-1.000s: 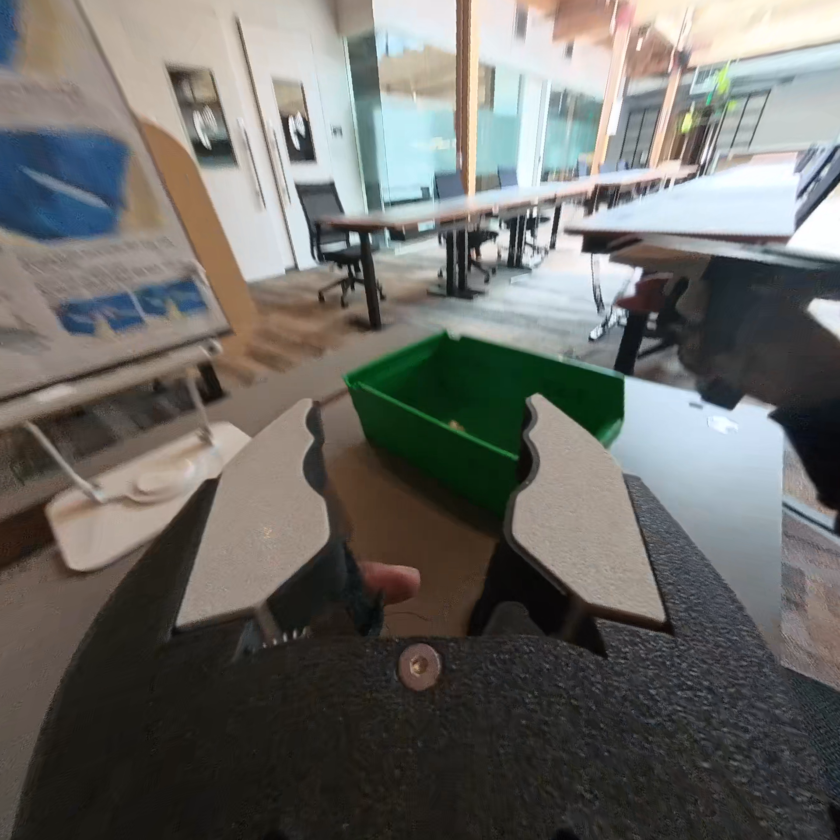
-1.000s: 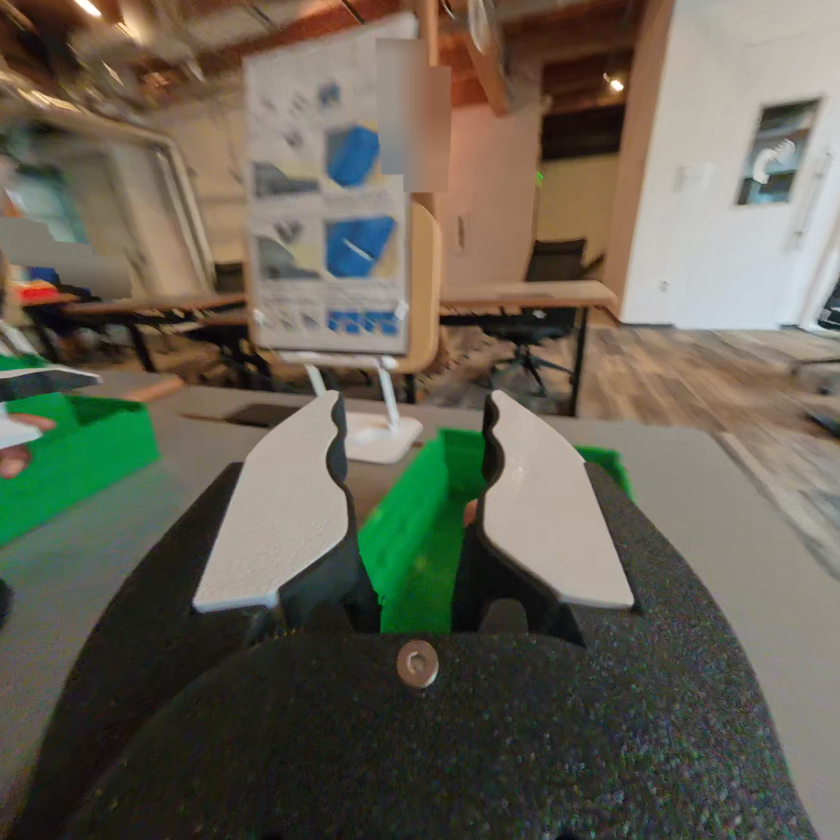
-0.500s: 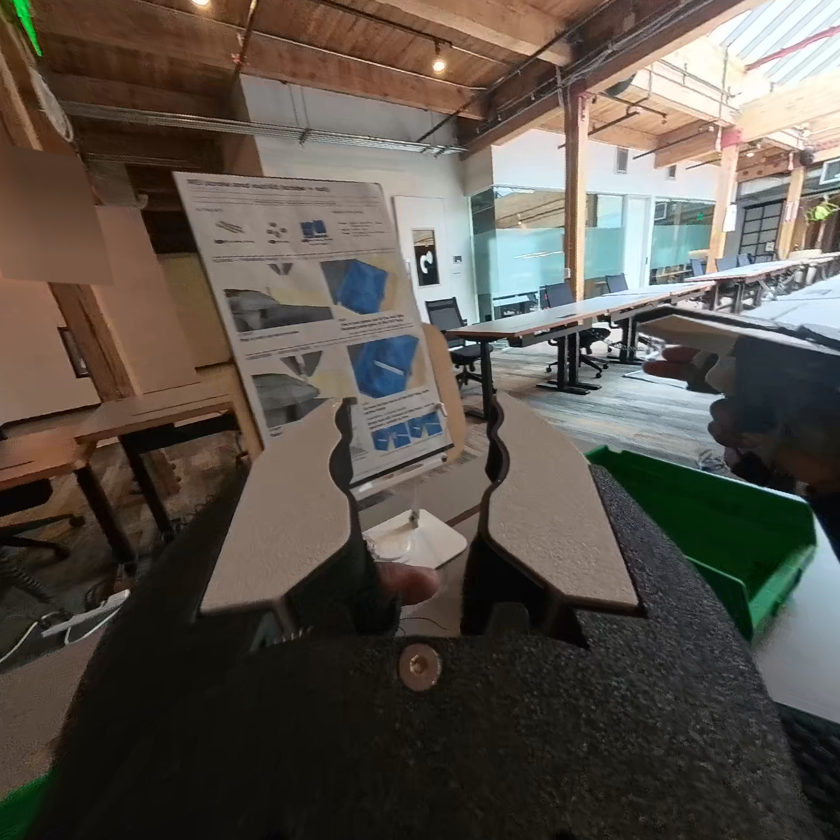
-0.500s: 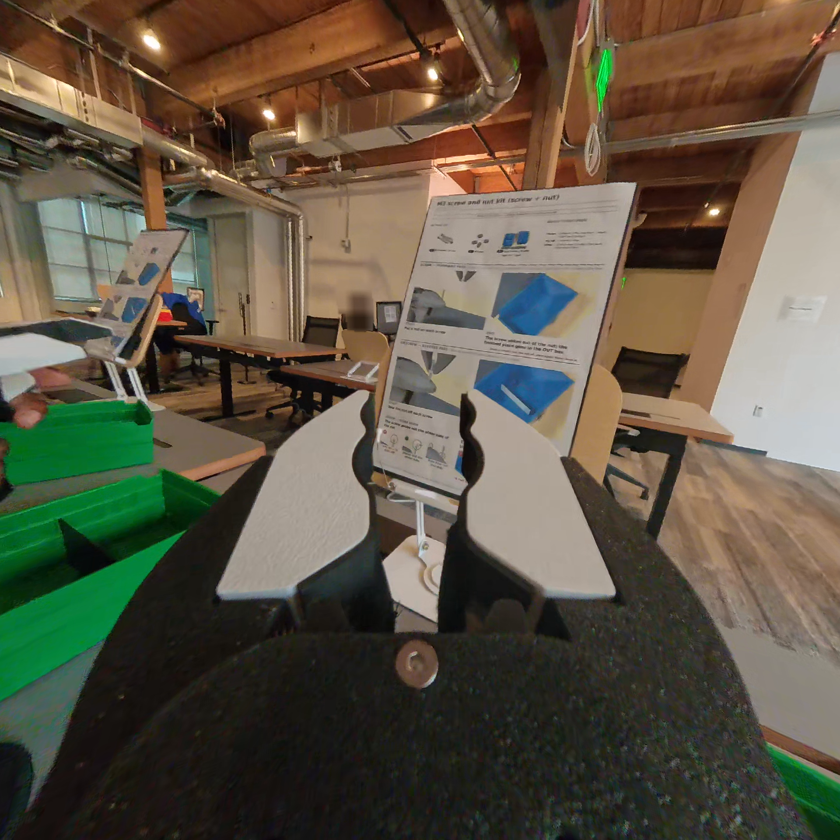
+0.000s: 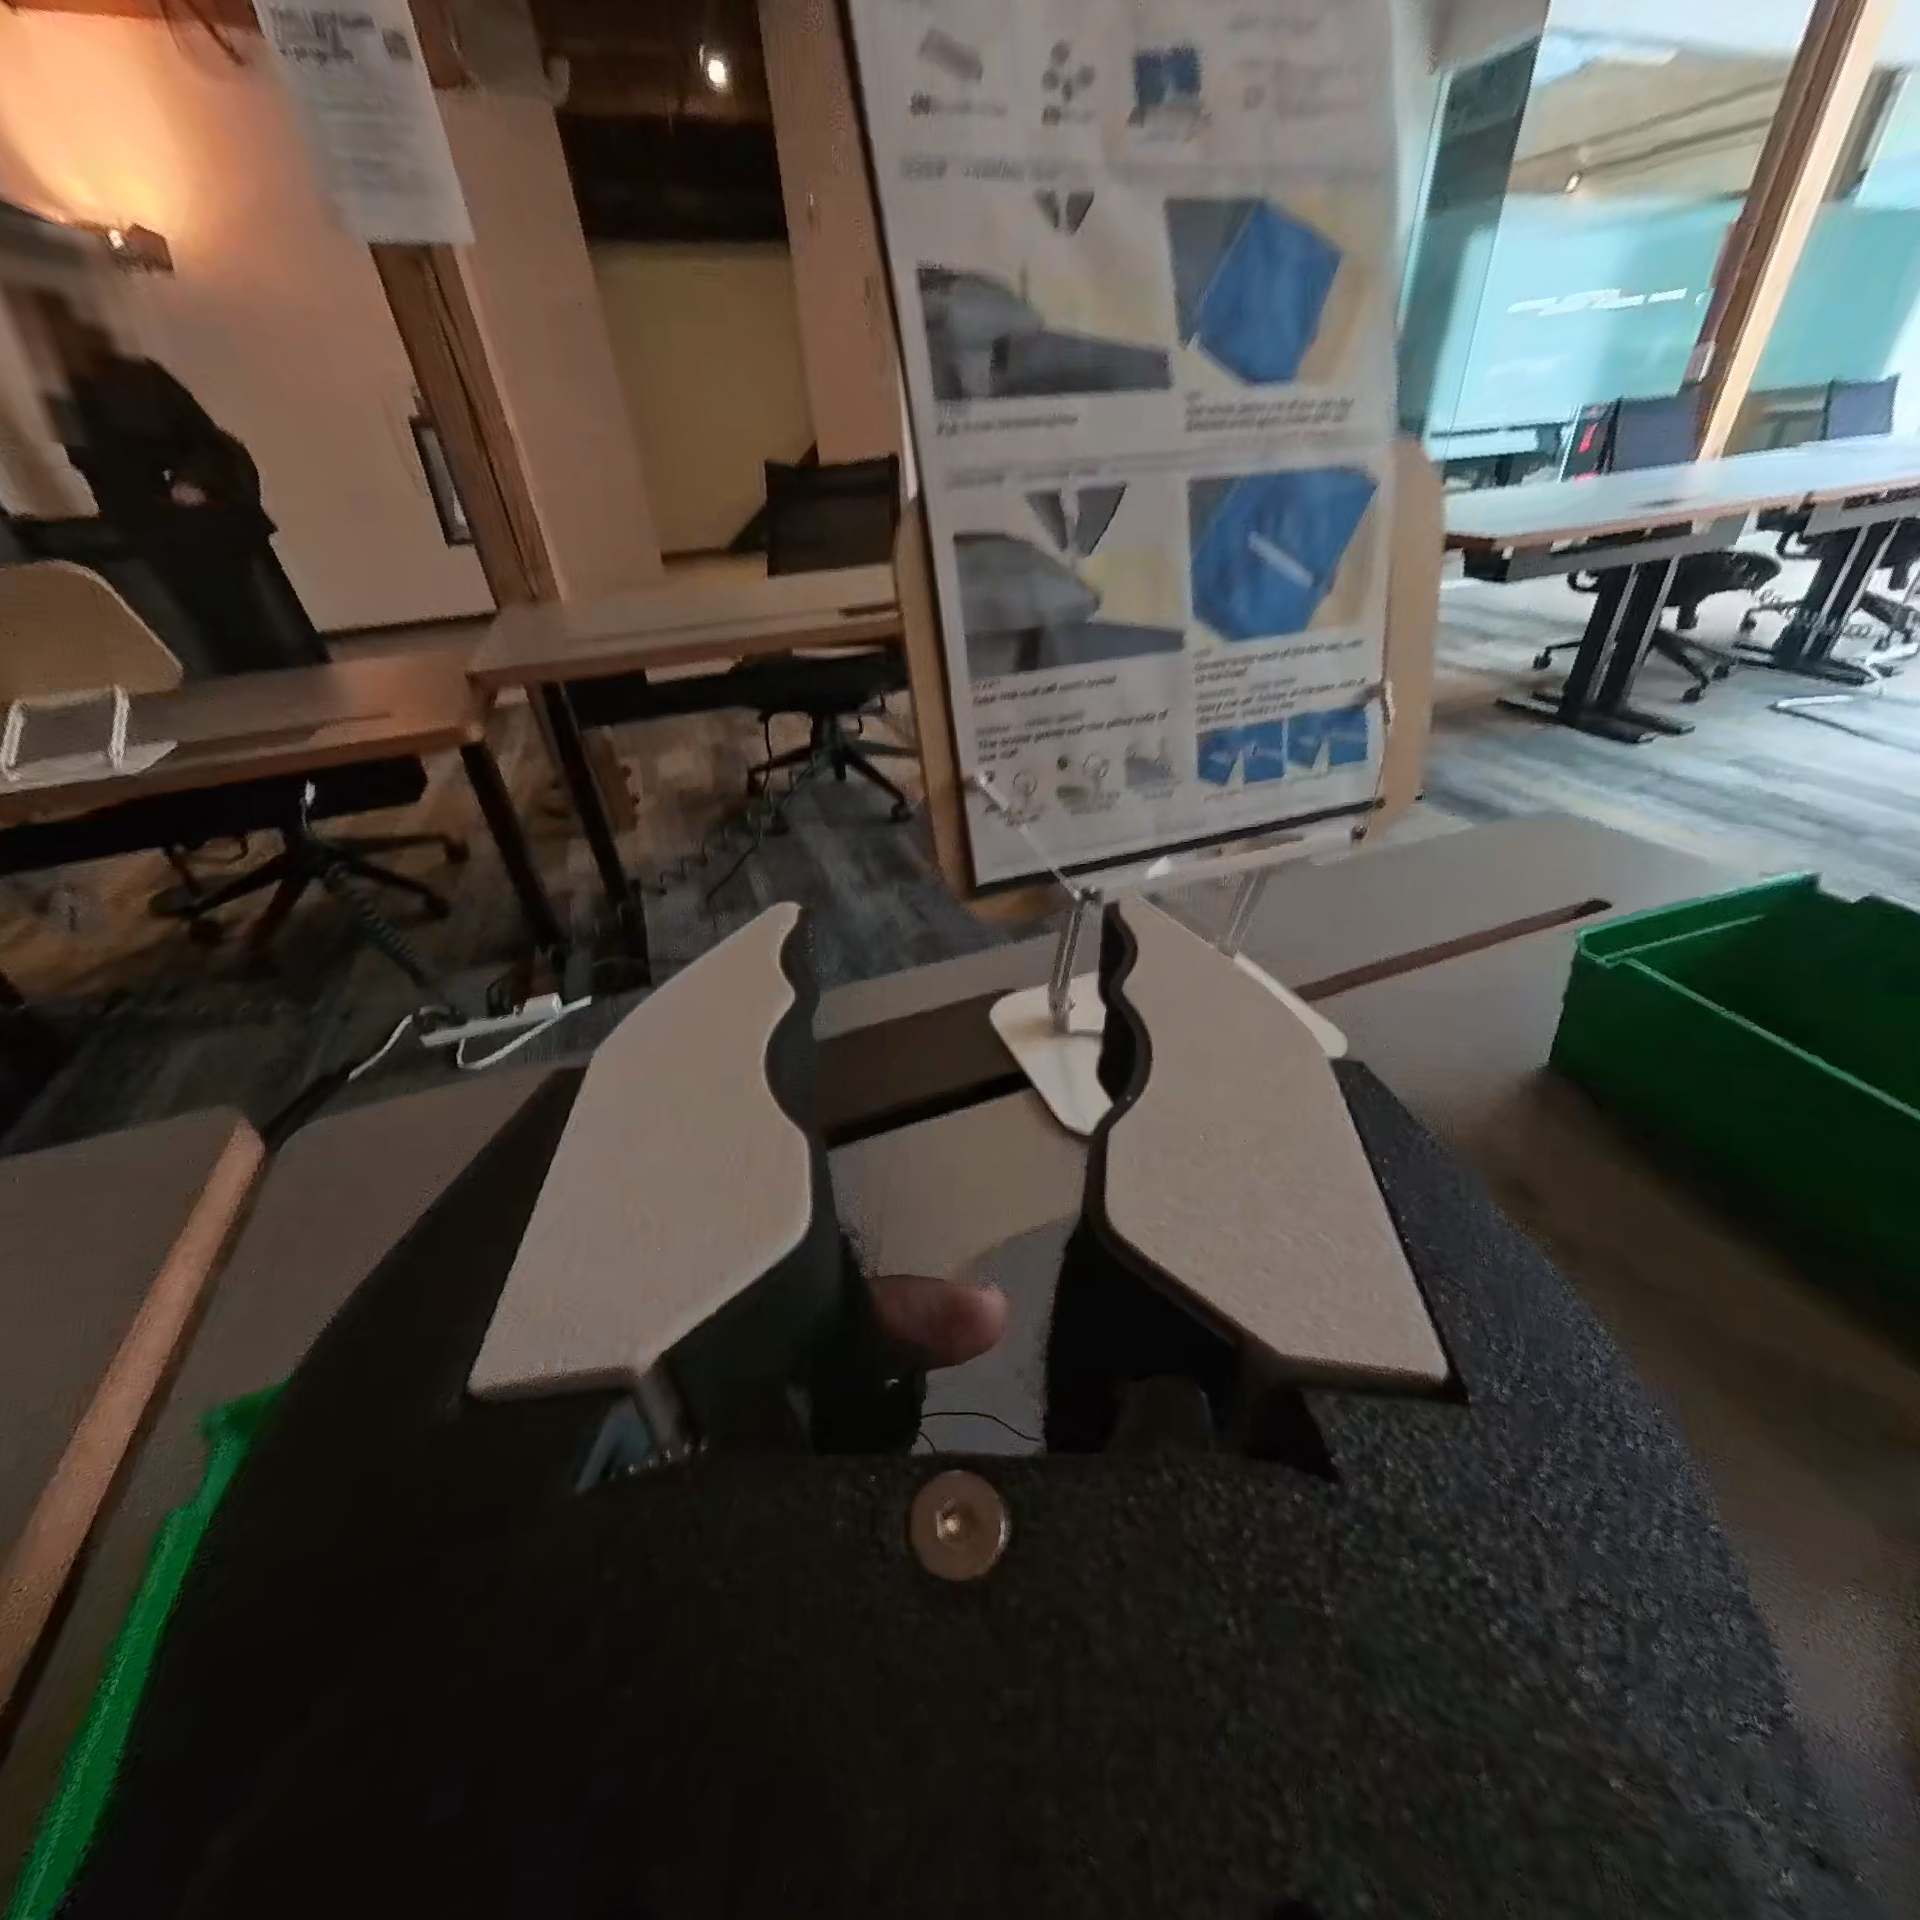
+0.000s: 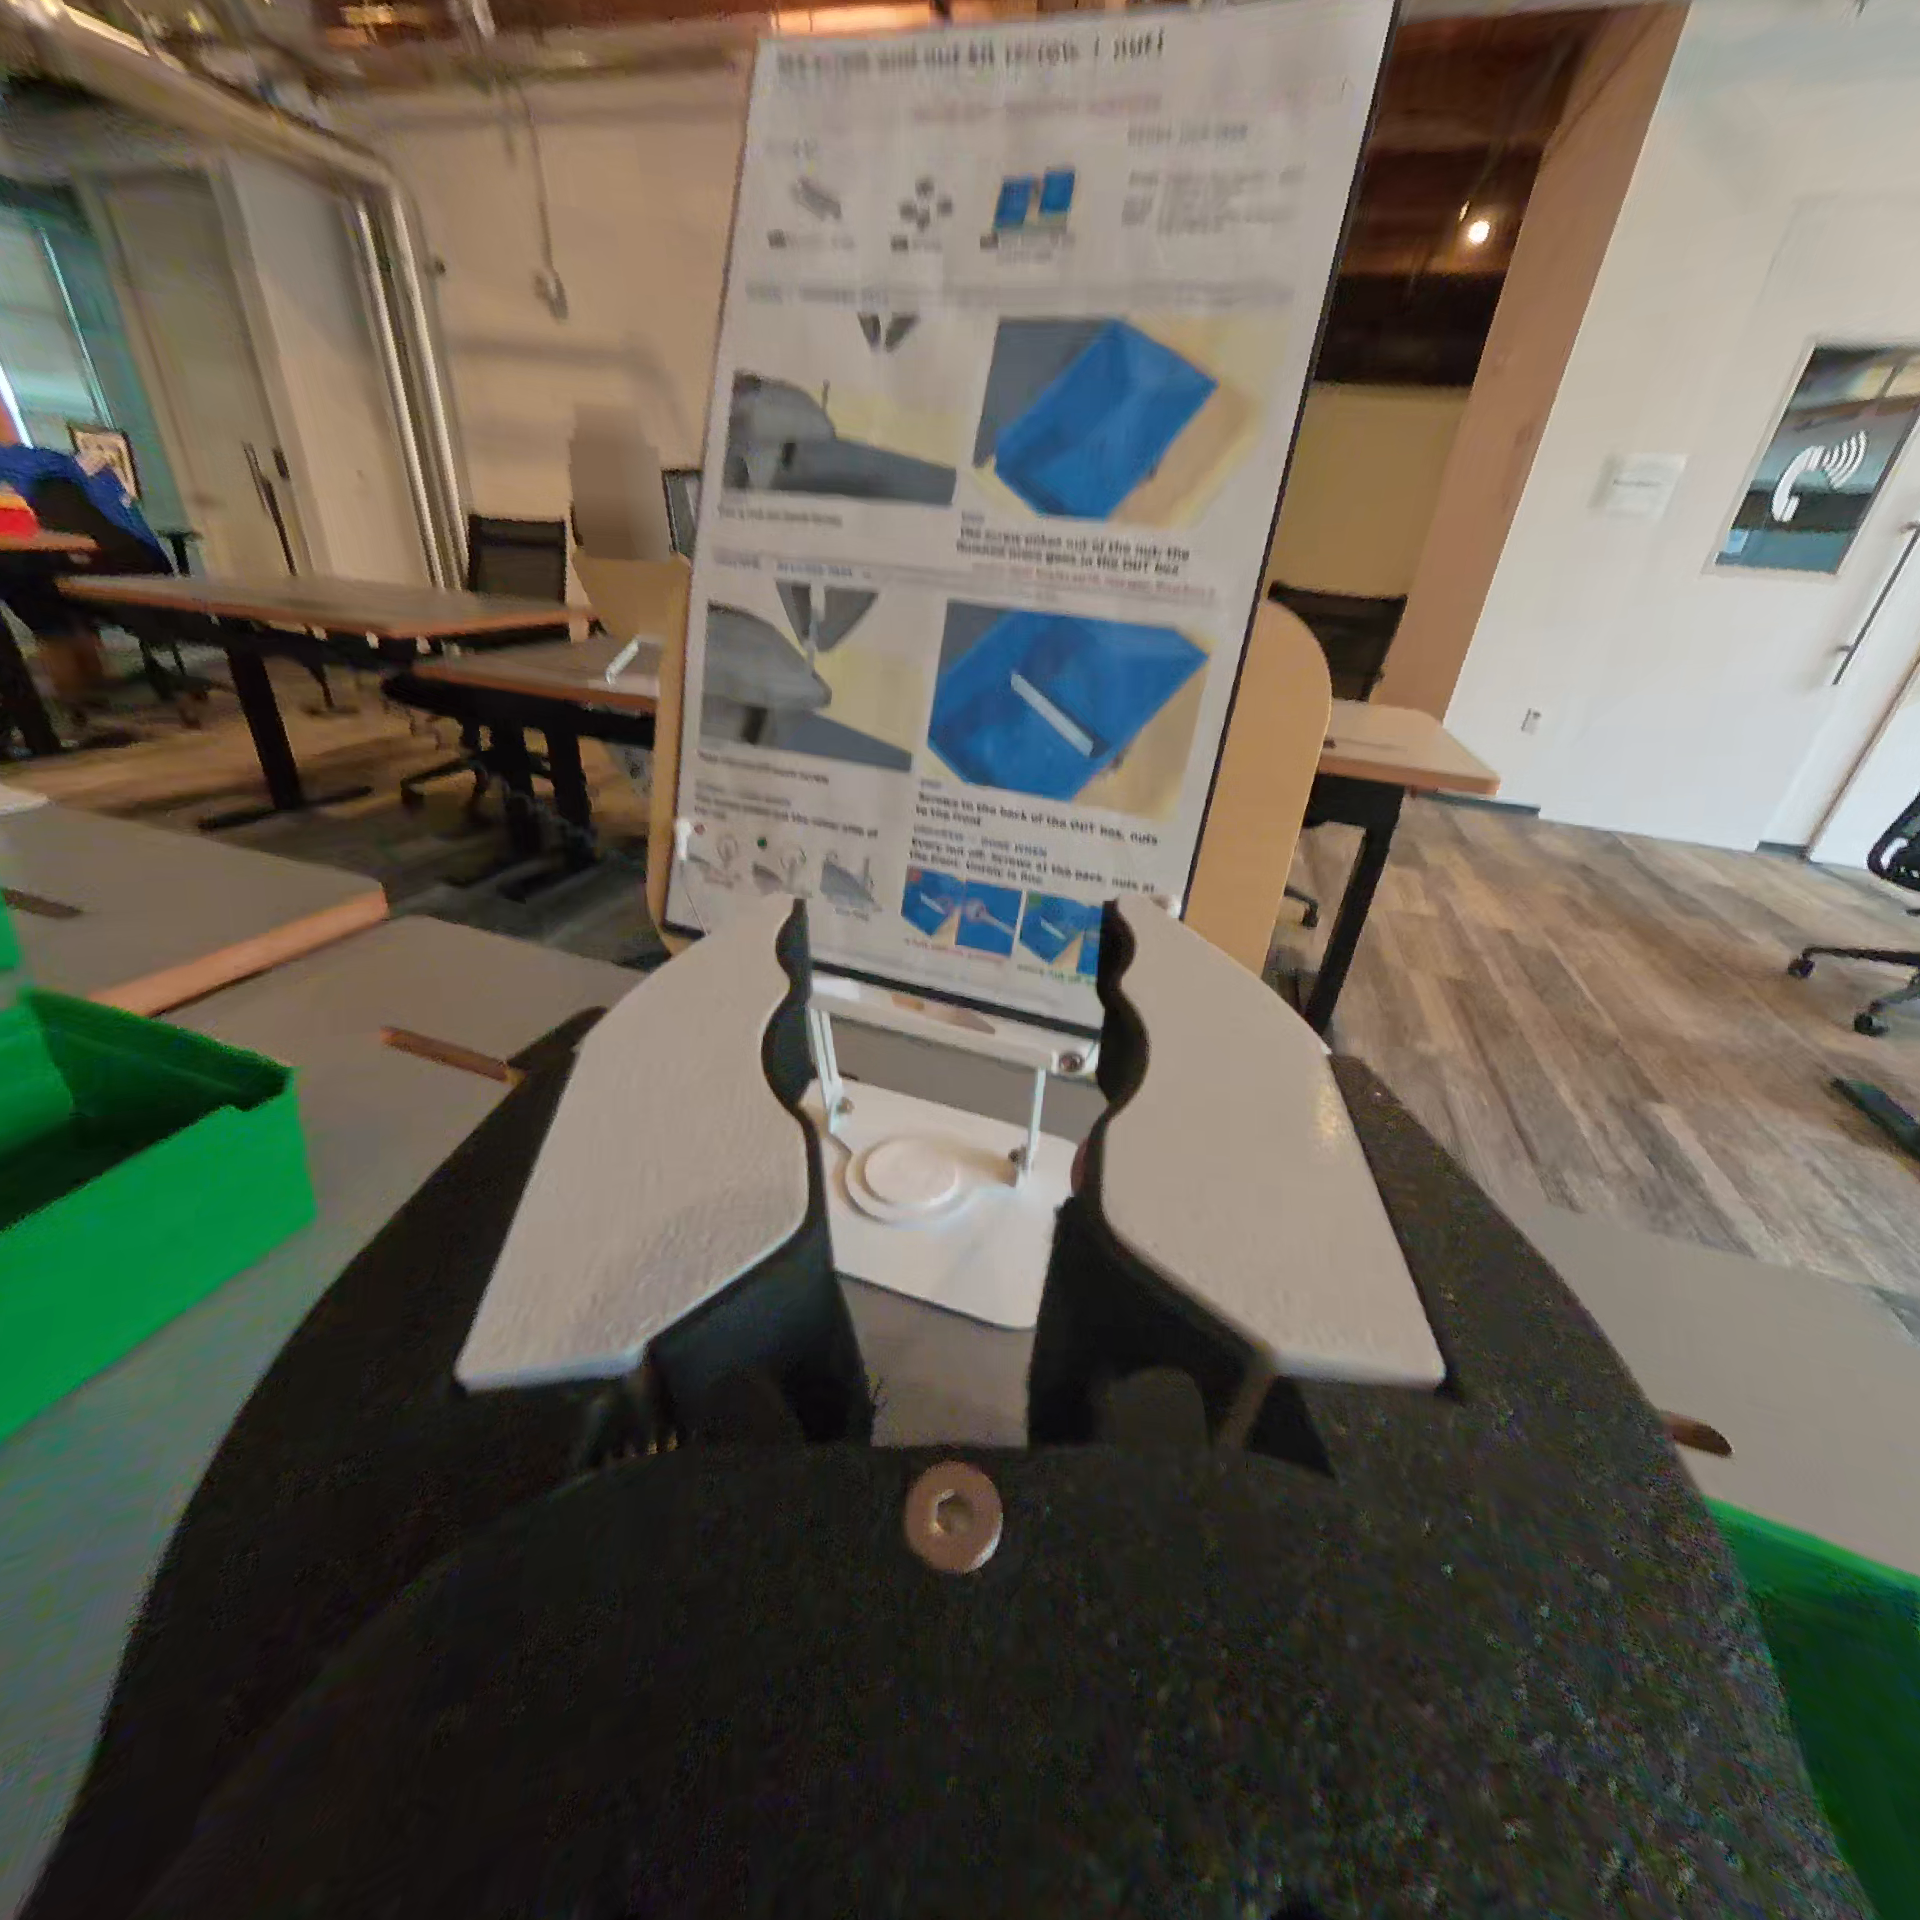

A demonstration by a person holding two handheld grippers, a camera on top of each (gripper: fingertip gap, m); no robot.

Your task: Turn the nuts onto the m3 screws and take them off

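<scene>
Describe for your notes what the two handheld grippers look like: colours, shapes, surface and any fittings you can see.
The left gripper and right gripper look alike: a black, grainy-textured body, two pale grey flat fingers with wavy black inner edges, and one silver hex-socket screw centred on the body.

The instruction sheet on its white stand carries printed text (partly blurred), left unquoted.
</scene>
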